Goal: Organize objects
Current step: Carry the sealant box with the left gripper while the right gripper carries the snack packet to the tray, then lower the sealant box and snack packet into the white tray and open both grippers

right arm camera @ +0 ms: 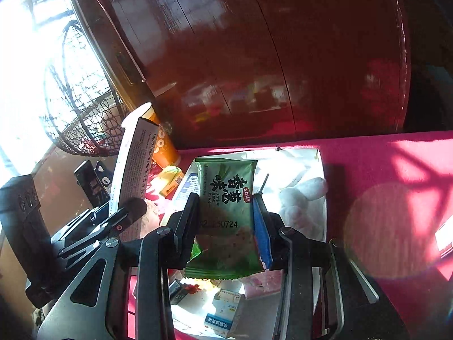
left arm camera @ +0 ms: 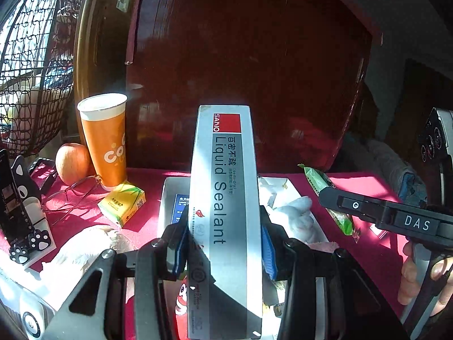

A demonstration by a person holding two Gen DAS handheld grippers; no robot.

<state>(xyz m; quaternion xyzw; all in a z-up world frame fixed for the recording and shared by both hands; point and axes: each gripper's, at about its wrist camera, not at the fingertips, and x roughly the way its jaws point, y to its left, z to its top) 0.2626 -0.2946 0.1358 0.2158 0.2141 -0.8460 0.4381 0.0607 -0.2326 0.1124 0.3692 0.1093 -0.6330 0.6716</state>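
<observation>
My left gripper point(left arm camera: 225, 243) is shut on a long grey "Liquid Sealant" box point(left arm camera: 223, 198) and holds it upright above a white tray point(left arm camera: 167, 195). The box also shows in the right wrist view point(right arm camera: 133, 175), with the left gripper point(right arm camera: 113, 221) at the left. My right gripper point(right arm camera: 226, 226) is shut on a green snack packet point(right arm camera: 226, 212) above the same tray point(right arm camera: 320, 164). In the left wrist view the right gripper point(left arm camera: 331, 198) holds the packet point(left arm camera: 320, 181) at the right. A white plush rabbit point(right arm camera: 303, 198) lies in the tray.
An orange paper cup point(left arm camera: 103, 138), an apple point(left arm camera: 72, 163), glasses point(left arm camera: 73, 192) and a yellow-green box point(left arm camera: 123, 202) sit on the red cloth at left. A phone stand with a cat figure point(left arm camera: 19, 195) is far left. A dark wooden cabinet point(left arm camera: 240, 56) stands behind. A wire basket point(left arm camera: 31, 65) is at the back left.
</observation>
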